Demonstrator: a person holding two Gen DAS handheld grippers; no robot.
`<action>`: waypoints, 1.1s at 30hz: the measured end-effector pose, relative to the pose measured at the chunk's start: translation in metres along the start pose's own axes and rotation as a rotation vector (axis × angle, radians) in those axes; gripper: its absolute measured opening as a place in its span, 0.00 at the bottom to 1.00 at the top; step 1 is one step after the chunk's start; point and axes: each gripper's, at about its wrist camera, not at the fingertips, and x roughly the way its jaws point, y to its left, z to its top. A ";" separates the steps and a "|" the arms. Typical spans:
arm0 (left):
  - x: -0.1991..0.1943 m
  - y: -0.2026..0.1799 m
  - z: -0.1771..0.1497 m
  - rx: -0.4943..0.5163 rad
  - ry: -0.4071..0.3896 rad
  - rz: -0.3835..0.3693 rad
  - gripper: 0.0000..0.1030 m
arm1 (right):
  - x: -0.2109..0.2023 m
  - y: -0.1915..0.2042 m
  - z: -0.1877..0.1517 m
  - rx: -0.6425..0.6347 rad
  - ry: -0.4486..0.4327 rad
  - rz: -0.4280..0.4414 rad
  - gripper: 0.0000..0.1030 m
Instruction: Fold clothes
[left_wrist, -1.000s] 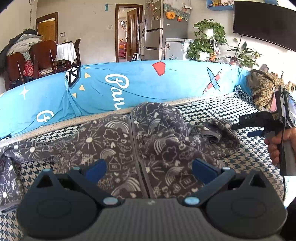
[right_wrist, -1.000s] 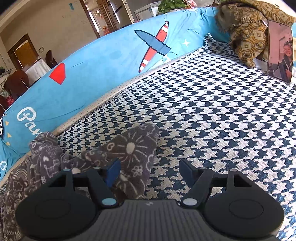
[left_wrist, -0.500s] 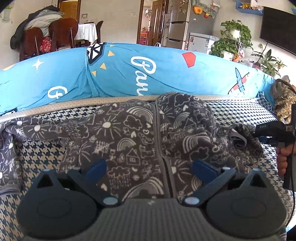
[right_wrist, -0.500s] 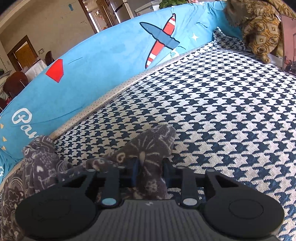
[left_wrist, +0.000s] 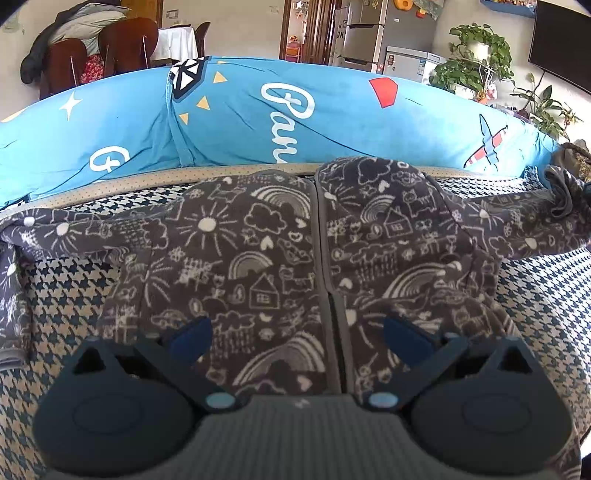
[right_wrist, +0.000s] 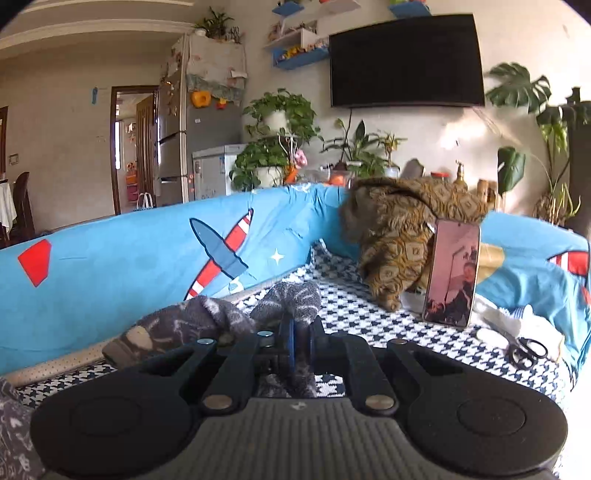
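Two grippers w/ jacket (left_wrist: 280, 266): right gripper (right_wrist: 300, 341) clenched on sleeve (right_wrist: 291, 299), stretching it flat; left gripper (left_wrist: 295, 334) spread wide above hem.

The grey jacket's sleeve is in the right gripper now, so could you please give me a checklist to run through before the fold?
1. Right gripper shut on sleeve: ok.
2. Sleeve pulled out straight: ok.
3. Left gripper open, hovering over the jacket: ok.
4. Jacket body flat: not ok, its right half is bunched.
5. Phone and scissors apart from the sleeve: ok.
6. Other sleeve's cuff position: cannot tell.
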 end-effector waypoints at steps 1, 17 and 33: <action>0.001 -0.001 0.000 0.004 0.001 -0.001 1.00 | 0.004 -0.003 0.001 0.013 0.023 -0.001 0.10; 0.002 -0.004 0.000 0.019 0.012 -0.018 1.00 | -0.010 0.019 -0.024 0.041 0.382 0.470 0.35; 0.004 0.000 0.002 0.025 0.005 0.017 1.00 | -0.020 0.052 -0.066 -0.025 0.647 0.662 0.36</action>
